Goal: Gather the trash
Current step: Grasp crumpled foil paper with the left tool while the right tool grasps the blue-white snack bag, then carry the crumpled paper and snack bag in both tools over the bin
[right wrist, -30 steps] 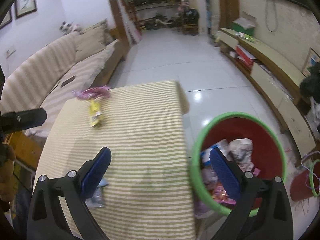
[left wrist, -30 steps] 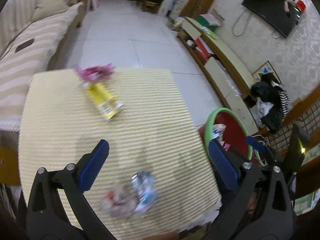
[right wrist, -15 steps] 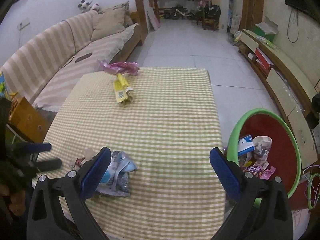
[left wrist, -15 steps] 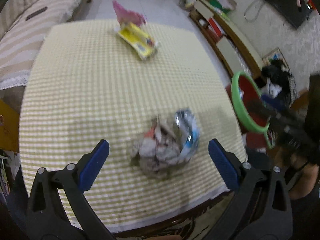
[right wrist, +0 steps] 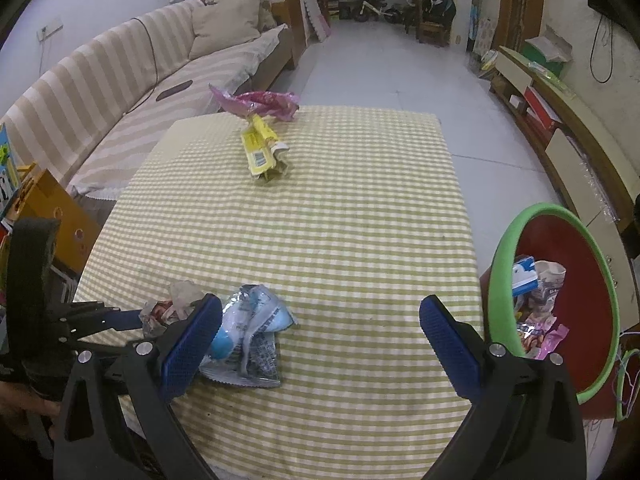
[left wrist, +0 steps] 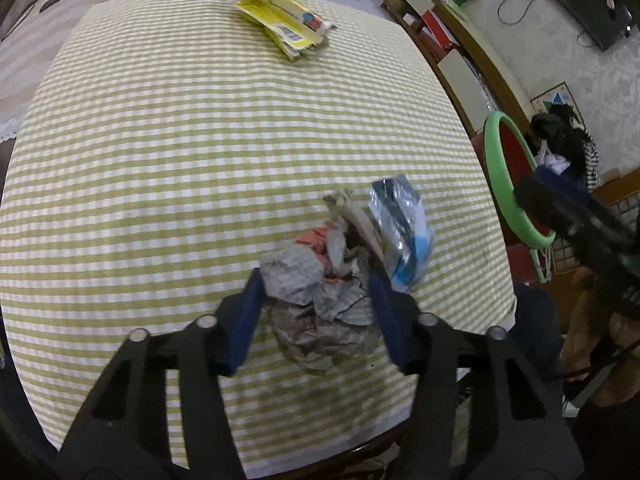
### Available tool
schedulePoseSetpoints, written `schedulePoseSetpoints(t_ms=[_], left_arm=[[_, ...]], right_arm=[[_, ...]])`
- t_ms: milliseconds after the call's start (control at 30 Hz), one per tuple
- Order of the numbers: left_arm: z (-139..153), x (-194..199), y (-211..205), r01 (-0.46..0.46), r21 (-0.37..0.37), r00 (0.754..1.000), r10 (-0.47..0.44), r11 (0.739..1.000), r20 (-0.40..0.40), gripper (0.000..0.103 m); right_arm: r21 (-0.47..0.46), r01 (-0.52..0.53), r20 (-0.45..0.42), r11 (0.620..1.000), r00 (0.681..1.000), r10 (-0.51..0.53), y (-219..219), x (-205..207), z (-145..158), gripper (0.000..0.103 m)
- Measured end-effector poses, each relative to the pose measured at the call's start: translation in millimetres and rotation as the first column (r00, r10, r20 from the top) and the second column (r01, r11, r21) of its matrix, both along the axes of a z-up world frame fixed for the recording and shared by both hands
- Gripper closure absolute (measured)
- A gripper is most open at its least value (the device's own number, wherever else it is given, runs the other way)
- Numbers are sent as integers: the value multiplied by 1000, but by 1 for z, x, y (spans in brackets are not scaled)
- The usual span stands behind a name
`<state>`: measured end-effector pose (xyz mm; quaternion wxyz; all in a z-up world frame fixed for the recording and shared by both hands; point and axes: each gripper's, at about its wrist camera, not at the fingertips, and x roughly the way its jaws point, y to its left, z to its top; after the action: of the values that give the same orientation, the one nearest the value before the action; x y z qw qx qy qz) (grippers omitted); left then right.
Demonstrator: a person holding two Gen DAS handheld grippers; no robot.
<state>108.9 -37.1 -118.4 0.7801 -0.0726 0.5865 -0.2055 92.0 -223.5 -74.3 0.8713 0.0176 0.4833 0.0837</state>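
Pinching crumpled paper wad (left wrist: 320,300), left gripper (left wrist: 318,286) jaws closed on it for lift; right gripper (right wrist: 320,320) wide open, empty, beside red bin (right wrist: 576,280) awaiting drop.

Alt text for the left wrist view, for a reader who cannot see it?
The left gripper has its blue fingers around a crumpled paper wad on a green-checked tablecloth, a silver-blue wrapper beside it. A yellow packet lies at the far edge; a green-rimmed red bin stands right.

Left gripper (left wrist: 318,300): 2 blue fingers (left wrist: 246,320) pressed against crumpled paper wad (left wrist: 320,300). Silver-blue wrapper (left wrist: 404,232) beyond right finger. Yellow packet (left wrist: 284,28) far ahead. Green-rimmed bin (left wrist: 504,184) rightward.
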Motion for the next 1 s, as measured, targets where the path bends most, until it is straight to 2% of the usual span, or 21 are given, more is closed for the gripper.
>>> schedulePoseSetpoints(t_ms=[233,533,633,733,767,833,900,1000], left_arm=[[9,2,27,-56,24,998,55,998,39,66],[22,2,48,-94,45,993,90,995,82,68],[22,4,56,-108,39,991,105,993,81,68],[22,4,58,-111,33,991,108,993,81,68],[22,5,55,-111,33,991,108,993,81,68],[23,5,55,-109,30,991,106,994,84,68],[24,4,53,-103,36,991,100,994,93,68],[28,2,52,-95,39,990,91,995,106,68]], right_arm=[[34,-45,-74,998,996,47,23,3,-23,7],[58,-101,-156,993,982,108,56,9,-54,10],[50,-114,-177,992,977,121,63,11,-62,20],[47,-125,-203,991,970,131,67,13,-69,40],[48,-124,-209,991,969,131,67,14,-71,49],[50,-118,-211,992,969,126,65,13,-71,53],[55,-113,-208,992,970,123,63,12,-68,64],[60,-108,-201,992,973,118,58,12,-63,68]])
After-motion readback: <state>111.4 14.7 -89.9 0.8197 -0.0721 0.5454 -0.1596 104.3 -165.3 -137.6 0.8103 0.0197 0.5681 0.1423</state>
